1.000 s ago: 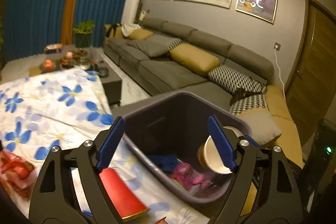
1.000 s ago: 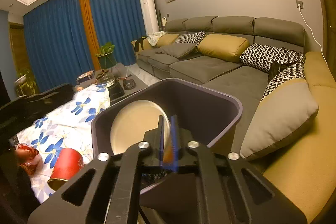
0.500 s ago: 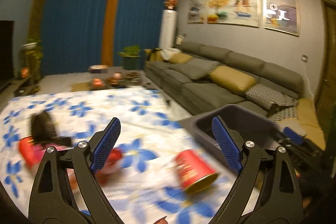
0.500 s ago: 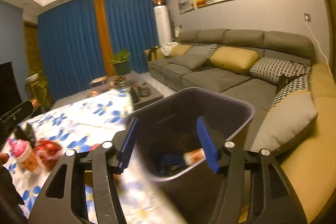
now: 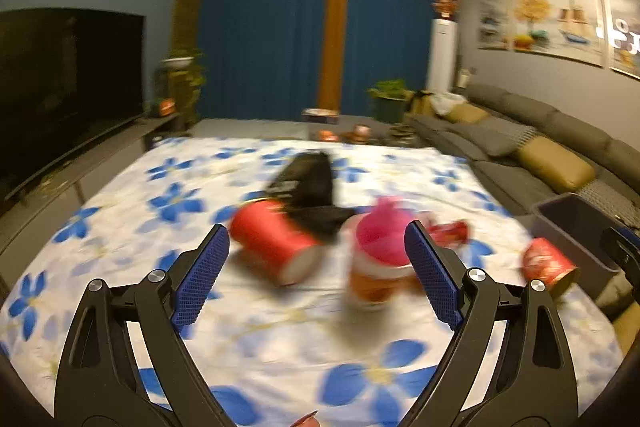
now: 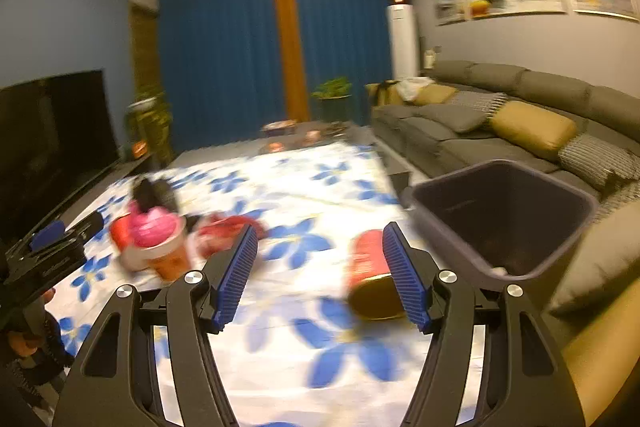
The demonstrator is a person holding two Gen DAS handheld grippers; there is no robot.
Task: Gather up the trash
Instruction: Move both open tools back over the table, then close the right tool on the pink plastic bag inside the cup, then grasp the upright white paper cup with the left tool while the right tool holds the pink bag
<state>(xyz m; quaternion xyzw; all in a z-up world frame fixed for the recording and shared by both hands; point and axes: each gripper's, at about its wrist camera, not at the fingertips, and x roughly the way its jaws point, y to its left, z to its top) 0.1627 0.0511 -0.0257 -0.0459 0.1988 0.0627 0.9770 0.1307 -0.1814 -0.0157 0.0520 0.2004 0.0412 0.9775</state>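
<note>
red cups (image 5: 276,243): 2 | bin (image 6: 500,211): 1 | left tongs (image 5: 316,269) wide | right tongs (image 6: 320,273) just opened, empty

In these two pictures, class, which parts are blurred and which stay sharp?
Left wrist view: the red cup and pink-topped cup smear; the left gripper stays sharp. Right wrist view: the tablecloth blurs; the right gripper stays crisp.

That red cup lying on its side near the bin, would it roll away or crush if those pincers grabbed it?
The red cup lies on its side on the flowered cloth, so a nudge would probably roll it, likely in a curve as it tapers. It looks like thin paper and empty, so probably light and easily squashed. The soft cloth may slow any rolling.
</note>
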